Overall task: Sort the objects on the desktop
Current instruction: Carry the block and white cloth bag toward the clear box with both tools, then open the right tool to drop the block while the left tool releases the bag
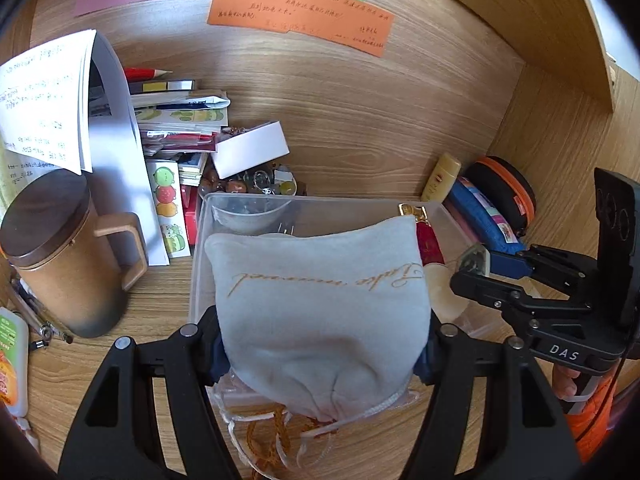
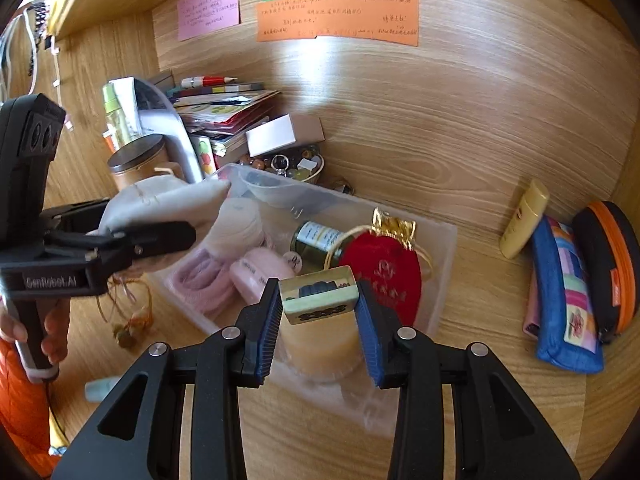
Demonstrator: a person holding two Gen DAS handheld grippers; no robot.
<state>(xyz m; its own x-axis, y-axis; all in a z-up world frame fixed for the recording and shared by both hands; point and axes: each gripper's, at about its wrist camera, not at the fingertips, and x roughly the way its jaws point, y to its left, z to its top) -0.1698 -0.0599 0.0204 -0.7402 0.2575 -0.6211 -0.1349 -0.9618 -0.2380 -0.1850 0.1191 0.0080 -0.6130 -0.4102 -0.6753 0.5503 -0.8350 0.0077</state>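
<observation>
My left gripper (image 1: 322, 350) is shut on a grey drawstring pouch (image 1: 320, 308) with gold script and holds it over the clear plastic bin (image 1: 240, 202). The pouch hides most of the bin's contents in the left wrist view. In the right wrist view the left gripper (image 2: 132, 236) and the pouch (image 2: 168, 200) hang over the bin's left end (image 2: 236, 172). My right gripper (image 2: 318, 308) is shut on a mahjong tile (image 2: 318, 294) above the bin's near side. In the bin lie a red pouch (image 2: 384, 276), a small jar (image 2: 316, 240), pink items (image 2: 256, 272) and a round yellow piece (image 2: 320, 348).
A brown lidded mug (image 1: 64, 256) stands left of the bin, with papers (image 1: 44, 108), sticker sheets and a white box (image 1: 252, 148) behind. A dish of beads (image 2: 288, 166) sits behind the bin. A yellow tube (image 2: 524, 220), blue pencil case (image 2: 564, 296) and black-orange case (image 2: 608, 268) lie right.
</observation>
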